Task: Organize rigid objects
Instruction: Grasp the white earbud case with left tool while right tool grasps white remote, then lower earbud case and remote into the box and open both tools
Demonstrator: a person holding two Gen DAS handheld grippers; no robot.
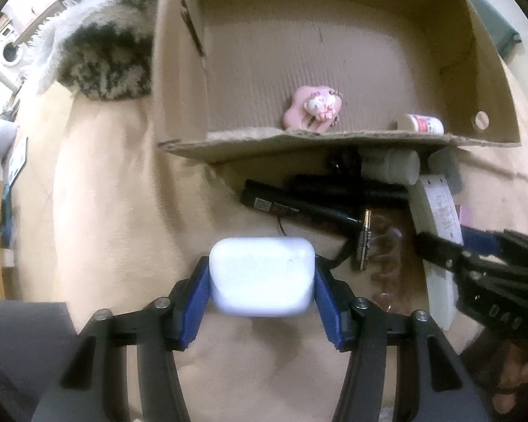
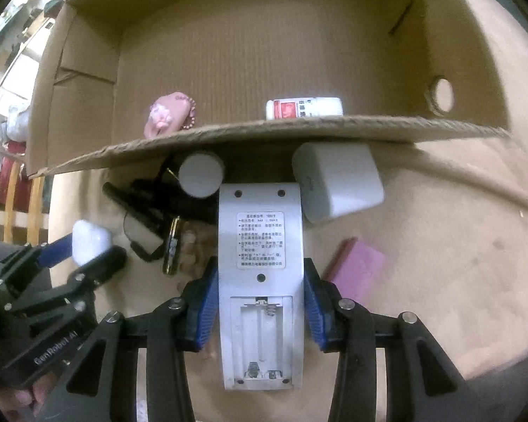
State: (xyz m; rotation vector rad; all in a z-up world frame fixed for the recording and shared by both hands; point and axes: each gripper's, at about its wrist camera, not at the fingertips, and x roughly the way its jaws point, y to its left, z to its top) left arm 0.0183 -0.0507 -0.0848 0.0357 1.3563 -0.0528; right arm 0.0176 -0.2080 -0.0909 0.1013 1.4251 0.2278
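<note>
My left gripper (image 1: 262, 268) is shut on a white rounded case (image 1: 262, 281), held above the beige cloth. It points steeply down. In the right wrist view the case (image 2: 88, 241) shows at the left in that gripper (image 2: 91, 251). My right gripper (image 2: 260, 281) is shut on a white remote (image 2: 260, 232), which lies back side up with its battery bay open; both blue pads touch its sides. An open cardboard box (image 1: 334, 142) lies ahead, with a pink charm (image 1: 313, 107) and a white pill bottle (image 1: 420, 123) inside.
Under the box flap (image 2: 264, 130) lie black tubes (image 1: 299, 207), a battery (image 1: 364, 242), a white cylinder (image 2: 200, 176) and a white block (image 2: 338, 183). A pink box (image 2: 355, 270) is right of the remote. A furry cushion (image 1: 102, 59) sits left of the box.
</note>
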